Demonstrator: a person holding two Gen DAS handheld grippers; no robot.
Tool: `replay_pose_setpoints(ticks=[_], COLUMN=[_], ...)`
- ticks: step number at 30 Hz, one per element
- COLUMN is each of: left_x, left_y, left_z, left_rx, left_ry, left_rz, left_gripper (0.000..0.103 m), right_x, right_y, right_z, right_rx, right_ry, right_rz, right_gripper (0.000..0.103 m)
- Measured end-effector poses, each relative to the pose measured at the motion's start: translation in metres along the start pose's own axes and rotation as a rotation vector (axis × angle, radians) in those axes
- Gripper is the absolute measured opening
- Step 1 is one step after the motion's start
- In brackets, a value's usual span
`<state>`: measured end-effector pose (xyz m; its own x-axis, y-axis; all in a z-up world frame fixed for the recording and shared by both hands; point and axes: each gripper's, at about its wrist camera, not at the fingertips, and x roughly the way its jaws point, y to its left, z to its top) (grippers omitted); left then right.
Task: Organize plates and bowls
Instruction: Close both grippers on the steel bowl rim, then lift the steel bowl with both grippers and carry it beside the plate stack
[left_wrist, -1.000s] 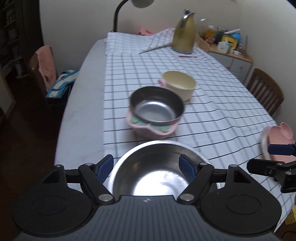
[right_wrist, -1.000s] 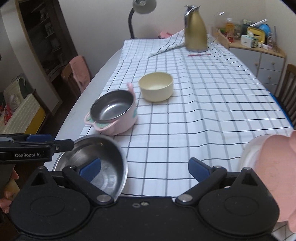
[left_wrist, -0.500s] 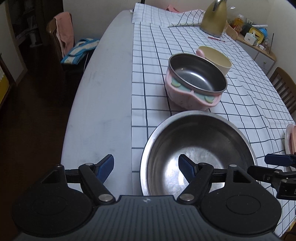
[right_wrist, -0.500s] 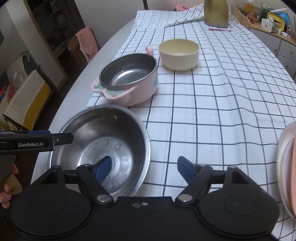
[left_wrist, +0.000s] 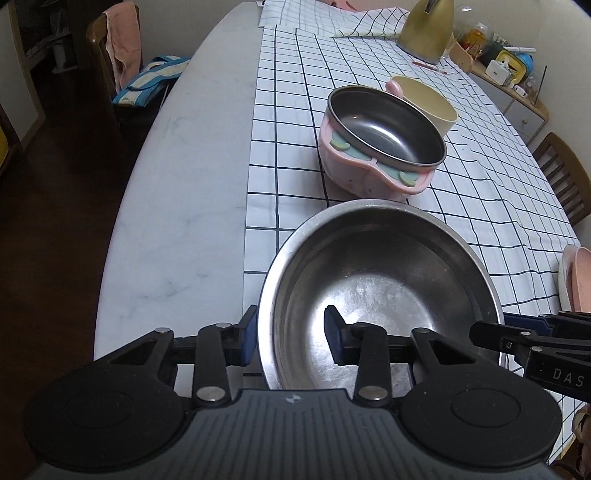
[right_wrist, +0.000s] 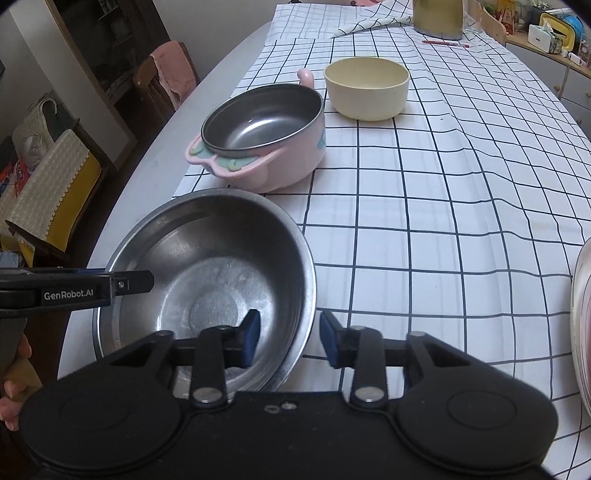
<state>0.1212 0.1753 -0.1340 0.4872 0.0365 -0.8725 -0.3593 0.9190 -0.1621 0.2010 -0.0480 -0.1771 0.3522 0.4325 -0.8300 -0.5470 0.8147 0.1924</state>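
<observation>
A large steel bowl (left_wrist: 380, 280) (right_wrist: 207, 273) sits at the near edge of the checked tablecloth. My left gripper (left_wrist: 291, 334) straddles its left rim, one finger outside and one inside, jaws partly closed with a gap left. My right gripper (right_wrist: 290, 338) straddles its right rim the same way. Behind it stands a pink two-handled bowl with a steel liner (left_wrist: 380, 144) (right_wrist: 258, 136), and beyond that a cream bowl (left_wrist: 424, 103) (right_wrist: 367, 86). Pink and white plates (left_wrist: 576, 280) (right_wrist: 581, 317) lie at the far right.
A gold kettle (left_wrist: 428, 29) (right_wrist: 437, 16) and a red pen (right_wrist: 445, 43) sit at the table's far end. Chairs stand left (left_wrist: 118, 48) and right (left_wrist: 565, 173) of the table. A cabinet with clutter (left_wrist: 509, 70) is at the back right. The bare tabletop (left_wrist: 192, 184) lies left of the cloth.
Both grippers have come down and closer to the large steel bowl. Their jaws have narrowed and now straddle its rim on opposite sides. The bowl has not visibly moved.
</observation>
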Motion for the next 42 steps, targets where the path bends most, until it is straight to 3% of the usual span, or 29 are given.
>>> replay_pose_setpoints(ticks=[5,11,21,42], left_x=[0.0,-0.007,-0.026,0.008], left_y=[0.0,-0.012,-0.057,-0.158], left_z=[0.0,-0.004,0.002,-0.02], left_rx=[0.002,0.032,0.083,0.297], left_ry=[0.009,-0.002,-0.011,0.061], left_rz=[0.015,0.0,-0.091,-0.163], left_gripper=[0.025,0.023,0.023,0.024], right_x=[-0.001,-0.008,-0.046,-0.081], right_y=[-0.001,-0.007,-0.035,-0.117], right_z=[-0.002,-0.004,-0.011,-0.052], right_rx=[-0.008,0.001,0.065,0.242], right_ry=[-0.004,-0.016,-0.031,-0.011], right_rz=[-0.043,-0.062,-0.104,-0.206], right_gripper=[0.014,0.013,0.013,0.012])
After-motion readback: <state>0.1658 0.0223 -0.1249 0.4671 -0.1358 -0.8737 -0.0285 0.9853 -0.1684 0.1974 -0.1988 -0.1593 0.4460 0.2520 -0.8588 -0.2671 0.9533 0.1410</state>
